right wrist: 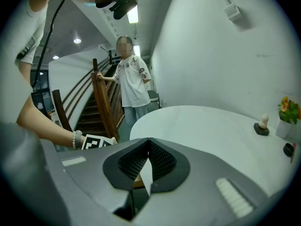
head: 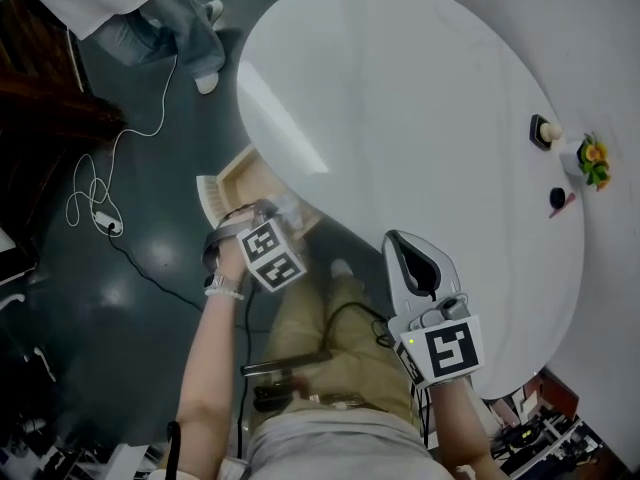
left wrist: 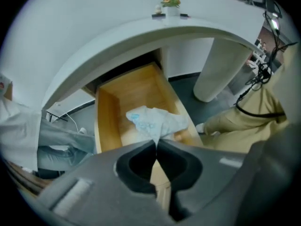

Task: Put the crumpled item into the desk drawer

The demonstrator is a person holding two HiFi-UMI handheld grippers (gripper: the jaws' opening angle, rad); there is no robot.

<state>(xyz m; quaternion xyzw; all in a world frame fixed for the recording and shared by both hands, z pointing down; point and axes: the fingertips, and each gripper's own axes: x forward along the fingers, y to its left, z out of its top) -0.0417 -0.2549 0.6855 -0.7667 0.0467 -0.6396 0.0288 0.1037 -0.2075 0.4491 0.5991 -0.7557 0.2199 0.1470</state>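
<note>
The crumpled item [left wrist: 153,120], white with blue print, lies inside the open wooden desk drawer [left wrist: 107,121]. My left gripper [left wrist: 156,143] is shut on its near corner, right over the drawer's front. In the head view the drawer [head: 232,180] sticks out from under the left edge of the round white table [head: 400,98], with the left gripper [head: 278,213] at it. My right gripper [head: 402,246] is held over the person's lap by the table's near edge. In its own view the right gripper [right wrist: 149,140] is shut with nothing in it.
A person [head: 170,18] stands on the dark floor past the drawer, near loose cables [head: 100,198]. At the table's far right are a small black stand [head: 545,130], a potted plant [head: 592,158] and a black round piece [head: 557,198]. The table's pedestal [left wrist: 221,65] rises right of the drawer.
</note>
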